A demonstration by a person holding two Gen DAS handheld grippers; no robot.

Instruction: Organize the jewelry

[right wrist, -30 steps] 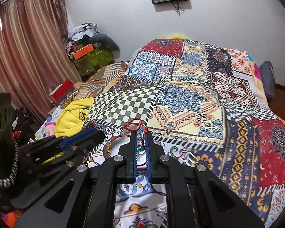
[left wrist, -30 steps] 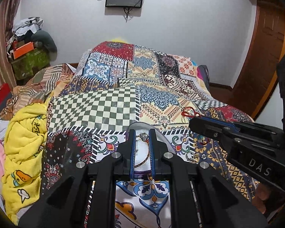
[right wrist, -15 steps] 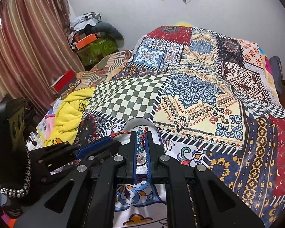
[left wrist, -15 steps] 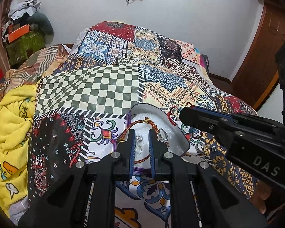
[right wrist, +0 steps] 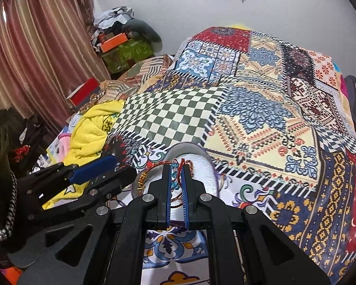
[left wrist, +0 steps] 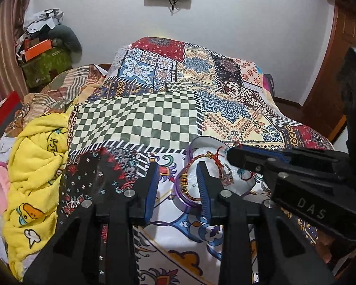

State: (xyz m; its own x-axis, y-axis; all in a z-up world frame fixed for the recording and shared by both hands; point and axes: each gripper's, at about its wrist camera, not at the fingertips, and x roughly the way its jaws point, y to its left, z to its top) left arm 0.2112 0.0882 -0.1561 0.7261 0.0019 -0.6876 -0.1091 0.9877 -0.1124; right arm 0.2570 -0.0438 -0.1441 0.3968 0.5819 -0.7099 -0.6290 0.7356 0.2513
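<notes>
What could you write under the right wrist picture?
Right gripper pinches a blue-beaded red bracelet over the white dish.

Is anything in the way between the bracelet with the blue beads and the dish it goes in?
Nothing visible is. The right gripper is shut on the blue-bead bracelet right above the dish. The open left gripper sits at the dish's left edge, not beneath the bracelet.

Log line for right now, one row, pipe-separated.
left tongs: open, empty | right tongs: shut on beaded bracelet | round tray: on bed, holding bracelets
</notes>
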